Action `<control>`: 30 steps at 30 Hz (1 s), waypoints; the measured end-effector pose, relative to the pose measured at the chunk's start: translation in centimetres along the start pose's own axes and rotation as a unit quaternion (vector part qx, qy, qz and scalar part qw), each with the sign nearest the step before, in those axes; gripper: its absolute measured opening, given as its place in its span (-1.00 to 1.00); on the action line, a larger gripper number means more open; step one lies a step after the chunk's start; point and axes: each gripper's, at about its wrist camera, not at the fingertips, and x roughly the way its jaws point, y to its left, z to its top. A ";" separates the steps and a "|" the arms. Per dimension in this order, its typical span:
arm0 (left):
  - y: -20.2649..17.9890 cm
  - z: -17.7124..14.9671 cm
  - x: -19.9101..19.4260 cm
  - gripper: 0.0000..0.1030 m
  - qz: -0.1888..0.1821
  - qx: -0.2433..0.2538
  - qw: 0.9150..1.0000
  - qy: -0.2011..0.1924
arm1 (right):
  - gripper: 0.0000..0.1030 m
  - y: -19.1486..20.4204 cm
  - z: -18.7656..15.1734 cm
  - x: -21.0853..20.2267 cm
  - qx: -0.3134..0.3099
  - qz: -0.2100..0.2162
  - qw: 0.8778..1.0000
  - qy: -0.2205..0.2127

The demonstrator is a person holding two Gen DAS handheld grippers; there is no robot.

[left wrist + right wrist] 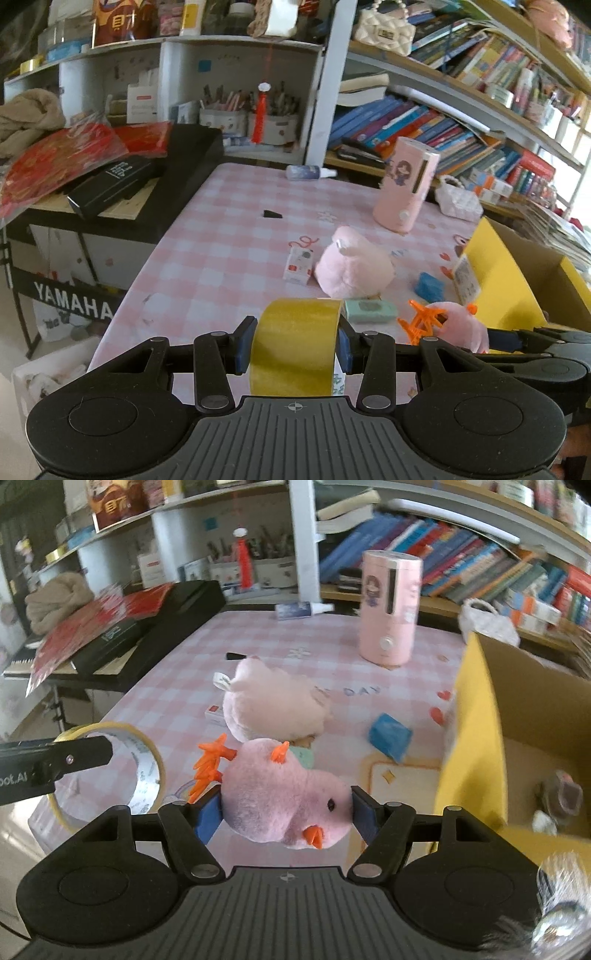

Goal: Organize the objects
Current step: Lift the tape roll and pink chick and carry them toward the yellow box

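Both grippers loaded: left gripper (pixel 294 349) clamps yellow tape roll (pixel 295 345), right gripper (pixel 286 814) clamps pink chick plush (pixel 284 801); carry each well over the yellow box's (pixel 476 738) near wall at three o'clock before releasing.

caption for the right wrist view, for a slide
Right gripper clamps a pink plush chick above the checked table, beside the yellow box.

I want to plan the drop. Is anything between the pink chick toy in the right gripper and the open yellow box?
Nothing visible blocks it. The right gripper holds the pink chick toy just left of the yellow box, with only the box's near wall between them. The blue block lies on the table farther back, off that line.
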 end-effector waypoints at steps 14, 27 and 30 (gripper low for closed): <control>0.5 -3.9 -5.1 -0.20 -0.032 0.025 0.999 0.005 | 0.33 2.7 -5.5 -5.6 0.023 -0.028 0.999 -0.003; -2.2 -7.3 -7.6 -0.20 -0.087 0.082 0.992 0.027 | 0.33 2.4 -11.4 -10.2 0.081 -0.066 0.995 0.000; -3.1 -8.2 -7.9 -0.20 -0.104 0.098 0.989 0.034 | 0.33 1.9 -12.9 -11.3 0.102 -0.080 0.992 0.002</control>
